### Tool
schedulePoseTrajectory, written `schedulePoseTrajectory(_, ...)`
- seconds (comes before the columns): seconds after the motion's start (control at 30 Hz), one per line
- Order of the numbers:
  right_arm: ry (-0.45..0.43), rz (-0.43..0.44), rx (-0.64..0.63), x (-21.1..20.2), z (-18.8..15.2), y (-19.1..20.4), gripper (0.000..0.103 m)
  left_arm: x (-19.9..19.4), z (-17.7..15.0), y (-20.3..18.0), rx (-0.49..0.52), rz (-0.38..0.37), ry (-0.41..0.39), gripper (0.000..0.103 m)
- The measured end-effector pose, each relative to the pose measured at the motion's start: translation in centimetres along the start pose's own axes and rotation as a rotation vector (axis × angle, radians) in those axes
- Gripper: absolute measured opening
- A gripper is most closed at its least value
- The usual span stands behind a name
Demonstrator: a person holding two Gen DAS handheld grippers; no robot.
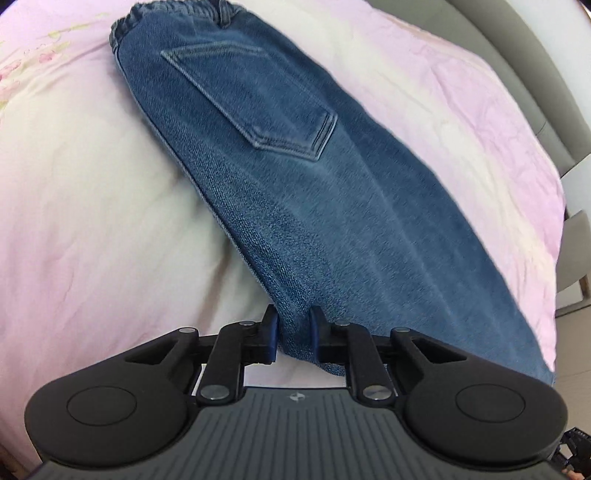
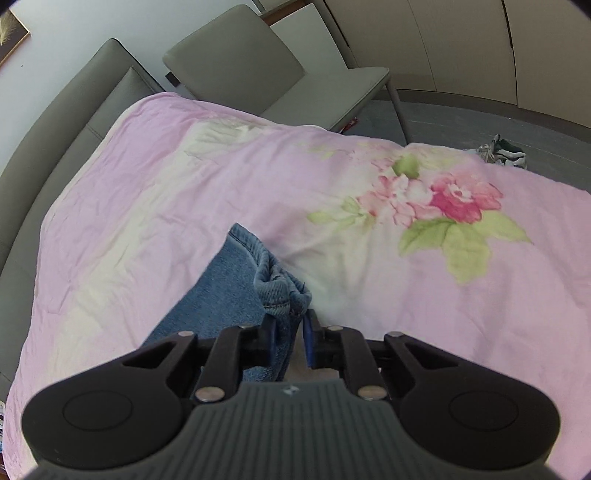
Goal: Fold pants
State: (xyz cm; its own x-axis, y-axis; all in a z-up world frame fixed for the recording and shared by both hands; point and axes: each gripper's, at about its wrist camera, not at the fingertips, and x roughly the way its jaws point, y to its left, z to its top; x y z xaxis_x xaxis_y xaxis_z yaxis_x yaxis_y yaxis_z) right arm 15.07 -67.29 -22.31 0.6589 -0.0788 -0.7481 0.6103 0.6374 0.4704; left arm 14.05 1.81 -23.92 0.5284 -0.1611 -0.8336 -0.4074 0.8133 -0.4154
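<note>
Bed: a bed with a grey padded frame [image 2: 55, 110] fills most of both views; every place below is given relative to it.
Bedspread: a pink and cream cover [image 2: 184, 177] lies over the bed, creased, with a printed bunch of pink flowers and green leaves [image 2: 436, 206] near the side that faces the floor.
Chairs: two grey chairs [image 2: 236, 55] stand just beside the bed, at its far edge in the right wrist view.
Pants: blue denim pants [image 1: 295, 177] lie on top of the bed, on the bedspread, folded lengthwise so that one back pocket [image 1: 258, 99] faces up. The elastic waistband [image 1: 166, 11] rests at the end far from the left camera; the leg end is raised off the bedspread toward both claws.
Shoes: a pair of pale sneakers [image 2: 498, 153] sits on the grey floor beyond the bed's flowered side.
Left claw: the left claw [image 1: 291, 332] is nearly closed and pinches a fold of denim at the near end of the pants; both blue pads press on the cloth, with the bedspread showing underneath.
Right claw: the right claw [image 2: 290, 334] is nearly closed as well and grips the bunched hem [image 2: 282, 291] of the pants, which stands up between its pads above the bedspread.
</note>
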Motion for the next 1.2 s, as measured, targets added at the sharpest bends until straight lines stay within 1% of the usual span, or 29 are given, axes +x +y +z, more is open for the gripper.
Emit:
schedulePoseTrajectory(0.07, 0.008, -0.023, -0.024, 0.7, -0.6, -0.3, 0.010, 0.3, 0.0, 0.1, 0.014, 0.016, 0.013, 0.022)
schedulePoseTrajectory(0.17, 0.044, -0.043, -0.004, 1.7, -1.0, -1.3, 0.013, 0.1, 0.3, -0.5, 0.029, 0.044, 0.023, 0.024)
schedulePoseTrajectory(0.23, 0.064, -0.066, -0.003, 1.8, -1.0, -1.6, 0.022, -0.7, -0.3, -0.7, 0.059, 0.076, 0.025, 0.026)
schedulePoseTrajectory(0.27, 0.068, -0.081, -0.013, 1.6, -1.0, -1.8, 0.025, -1.1, -0.6, -0.9, 0.075, 0.091, 0.024, 0.026)
schedulePoseTrajectory(0.3, 0.070, -0.078, -0.021, 1.3, -1.0, -2.0, 0.026, -1.6, -1.0, -1.0, 0.095, 0.108, 0.020, 0.026)
schedulePoseTrajectory(0.33, 0.079, -0.066, -0.024, 1.1, -1.0, -2.2, 0.034, -2.1, -1.2, -1.3, 0.117, 0.122, 0.010, 0.026)
schedulePoseTrajectory(0.43, 0.112, -0.002, -0.016, 0.2, -1.0, -2.9, 0.045, -3.4, -2.1, -2.8, 0.193, 0.140, -0.028, 0.026)
schedulePoseTrajectory(0.5, 0.142, 0.026, -0.034, -0.1, -1.1, -3.0, 0.047, -3.9, -2.5, -4.3, 0.251, 0.135, -0.044, 0.026)
schedulePoseTrajectory(0.57, 0.175, 0.049, -0.066, -0.1, -1.2, -2.6, 0.047, -4.0, -2.8, -6.1, 0.313, 0.128, -0.053, 0.026)
schedulePoseTrajectory(0.7, 0.201, 0.092, -0.113, -0.6, -1.2, -2.6, 0.048, -3.2, -3.5, -9.8, 0.437, 0.067, -0.039, 0.026)
schedulePoseTrajectory(0.83, 0.213, 0.133, -0.086, -0.5, -0.7, -3.5, 0.050, -1.6, -4.8, -14.3, 0.584, 0.017, -0.024, 0.026)
schedulePoseTrajectory(0.9, 0.216, 0.157, -0.050, -0.4, -0.4, -4.0, 0.051, -0.7, -5.6, -16.7, 0.649, -0.020, -0.016, 0.026)
schedulePoseTrajectory(1.03, 0.232, 0.192, 0.037, 0.4, -0.1, -5.4, 0.053, 1.4, -7.6, -21.6, 0.762, -0.094, 0.025, 0.026)
schedulePoseTrajectory(1.2, 0.256, 0.252, 0.156, 2.1, -0.6, -6.7, 0.053, 5.1, -10.3, -26.6, 0.850, -0.183, 0.110, 0.026)
